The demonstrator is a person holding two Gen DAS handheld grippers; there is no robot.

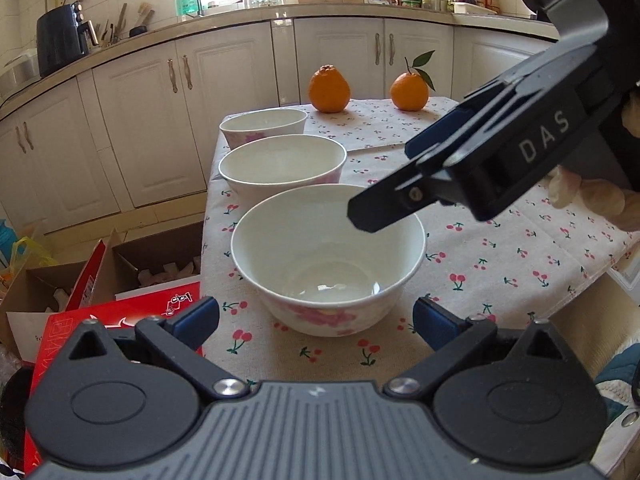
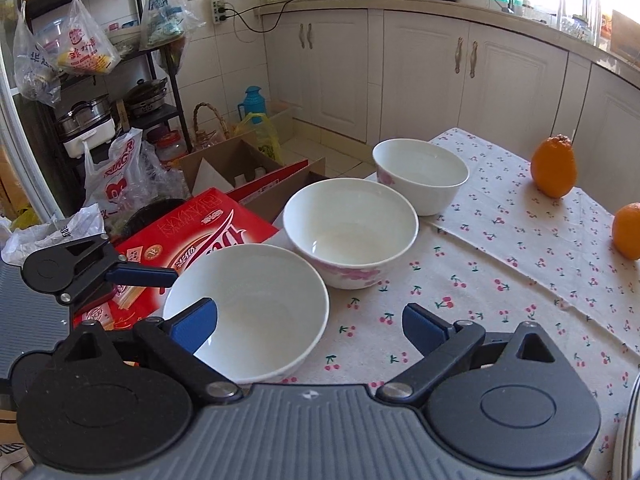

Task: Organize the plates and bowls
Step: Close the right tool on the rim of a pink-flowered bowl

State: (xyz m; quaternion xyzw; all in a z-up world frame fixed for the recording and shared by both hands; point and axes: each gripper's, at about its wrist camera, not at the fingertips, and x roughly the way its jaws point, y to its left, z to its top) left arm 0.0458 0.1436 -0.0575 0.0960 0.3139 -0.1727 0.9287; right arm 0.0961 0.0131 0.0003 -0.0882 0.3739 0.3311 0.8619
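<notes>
Three white bowls with pink flowers stand in a row along the table's left edge: a near bowl (image 1: 328, 256) (image 2: 248, 308), a middle bowl (image 1: 282, 166) (image 2: 352, 228) and a far bowl (image 1: 264, 124) (image 2: 420, 174). My left gripper (image 1: 316, 322) is open, its blue pads on either side of the near bowl's base, apart from it. My right gripper (image 2: 310, 326) is open beside the near bowl, its left pad over the bowl's rim. In the left wrist view the right gripper reaches in from the right above the near bowl's rim.
Two oranges (image 1: 329, 89) (image 1: 409, 91) sit at the far end of the cherry-print tablecloth (image 1: 500, 256). Open cardboard boxes and a red carton (image 2: 192, 240) stand on the floor left of the table. Kitchen cabinets (image 1: 160, 120) run behind. A plate rim (image 2: 628, 432) shows at far right.
</notes>
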